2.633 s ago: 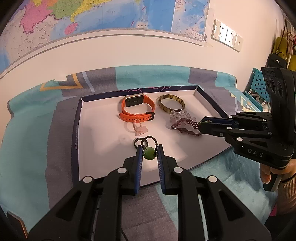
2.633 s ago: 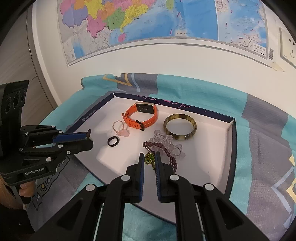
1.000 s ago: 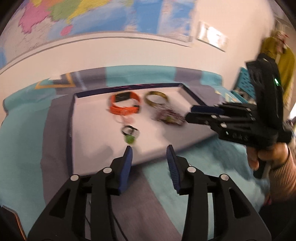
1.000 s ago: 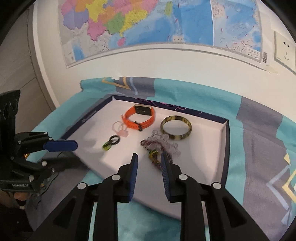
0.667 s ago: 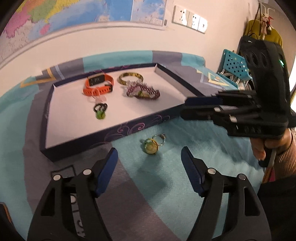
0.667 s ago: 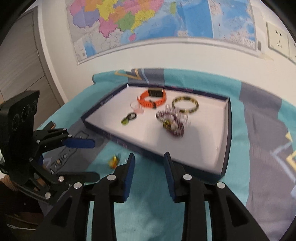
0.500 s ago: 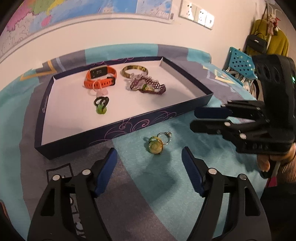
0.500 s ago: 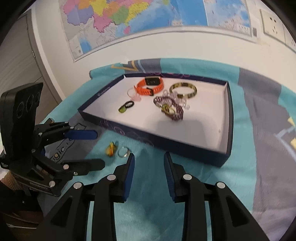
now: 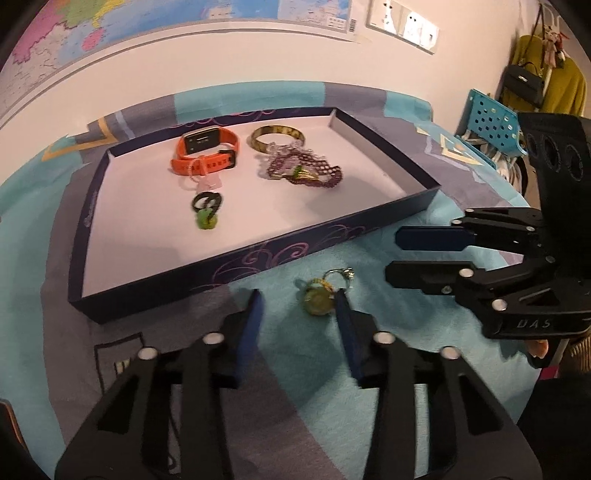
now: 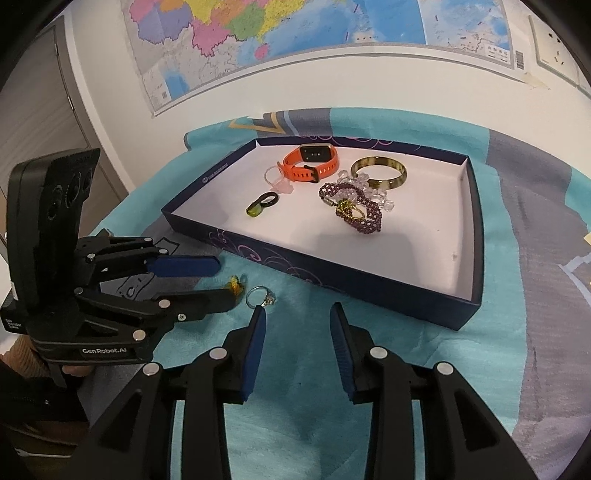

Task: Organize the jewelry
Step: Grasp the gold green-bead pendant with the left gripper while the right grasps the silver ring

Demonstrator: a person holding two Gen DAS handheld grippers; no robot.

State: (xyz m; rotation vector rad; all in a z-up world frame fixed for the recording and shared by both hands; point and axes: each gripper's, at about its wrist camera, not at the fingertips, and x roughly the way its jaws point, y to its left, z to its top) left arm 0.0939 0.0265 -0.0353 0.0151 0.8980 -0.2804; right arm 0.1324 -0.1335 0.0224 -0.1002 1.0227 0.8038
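Left tongs [image 9: 297, 308] closing around green pendant [image 9: 318, 300] (untouched); right tongs [image 10: 297, 325] opening, empty.

Tray [image 10: 369, 277]: navy walls with purple swirl linework, white floor. Watch [image 10: 312, 162]: orange strap, dark face, black buckle. Bangle [image 10: 378, 173]: mottled olive and dark brown, gold inside. Beaded bracelet [image 10: 354, 210]: maroon-purple beads, yellow-green charm, clear crystal beads beside it. Ring [image 10: 267, 200] in tray: black band, green stone. Pink translucent loop [image 10: 277, 177]. Ring [image 9: 338, 275] on cloth: silver band. Pendant [image 9: 317, 300] on cloth: green-yellow stone, yellow cord. Cloth [image 10: 332, 406]: turquoise with grey blocks, gold and pale-blue chevrons. Left gripper [image 9: 297, 325] and right gripper [image 10: 297, 343]: black bodies, blue pads, silver screws. Map [image 10: 295, 33]: blue sea, pink, yellow, green and purple regions.
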